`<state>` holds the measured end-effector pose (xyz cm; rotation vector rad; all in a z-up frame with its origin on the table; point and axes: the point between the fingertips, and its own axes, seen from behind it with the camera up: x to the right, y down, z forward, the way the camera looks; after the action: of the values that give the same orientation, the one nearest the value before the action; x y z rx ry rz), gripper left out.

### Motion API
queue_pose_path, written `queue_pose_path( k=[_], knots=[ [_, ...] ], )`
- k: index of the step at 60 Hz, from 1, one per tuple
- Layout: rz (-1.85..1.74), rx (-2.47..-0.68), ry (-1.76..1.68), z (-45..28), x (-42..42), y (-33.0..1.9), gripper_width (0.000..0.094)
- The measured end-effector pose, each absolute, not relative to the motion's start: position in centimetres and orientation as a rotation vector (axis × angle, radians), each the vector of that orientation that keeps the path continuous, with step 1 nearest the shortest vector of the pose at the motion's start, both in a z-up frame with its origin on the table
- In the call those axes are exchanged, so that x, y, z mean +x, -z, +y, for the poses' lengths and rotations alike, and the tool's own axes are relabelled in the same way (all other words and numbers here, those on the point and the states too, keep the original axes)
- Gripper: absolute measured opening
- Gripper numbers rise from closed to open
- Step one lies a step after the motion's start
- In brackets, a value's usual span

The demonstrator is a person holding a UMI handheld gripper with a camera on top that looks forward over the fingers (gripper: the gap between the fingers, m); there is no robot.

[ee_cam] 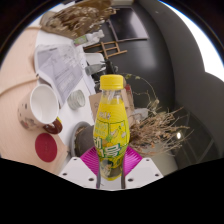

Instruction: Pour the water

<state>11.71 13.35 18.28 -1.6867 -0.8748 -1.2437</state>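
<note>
A yellow drink bottle (110,120) with a yellow cap and a printed label stands upright between my fingers. My gripper (111,163) is shut on the bottle's lower body, and both pink pads (91,160) press on its sides. A white mug (40,106) with a patterned side stands on the table beyond my left finger, its mouth open upward. The bottle's base is hidden behind my fingers.
A red round lid or coaster (47,148) lies near my left finger. A small glass cup (77,99) stands beside the mug. Papers (62,62) lie farther back. Dried plants (160,125) spread to the right, and more (75,18) at the back.
</note>
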Motion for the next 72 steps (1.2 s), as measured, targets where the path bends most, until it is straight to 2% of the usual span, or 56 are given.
queue_pose_path(
  k=[9,21,43,47,58,59,63,65,72],
  knots=[
    [-0.379,-1.922,0.716,13.1,10.4,-17.9,0.0278],
    [0.089,-1.987,0.184,13.4,9.1,-14.0,0.0276],
    [0.214,-1.989,0.027,13.3,8.3,-6.7,0.0282],
    [0.218,-2.004,0.019,13.0,8.0,-5.4,0.0335],
    [0.190,-1.977,0.035,12.7,7.8,-5.6,0.0485],
    [0.197,-1.985,0.033,12.6,7.8,-5.5,0.0519],
    [0.228,-2.015,0.029,11.9,8.1,-5.7,0.0772],
    [0.236,-2.022,0.037,11.5,8.3,-6.0,0.0862],
    [0.249,-2.062,0.092,8.5,8.7,-8.6,0.0863]
  ],
)
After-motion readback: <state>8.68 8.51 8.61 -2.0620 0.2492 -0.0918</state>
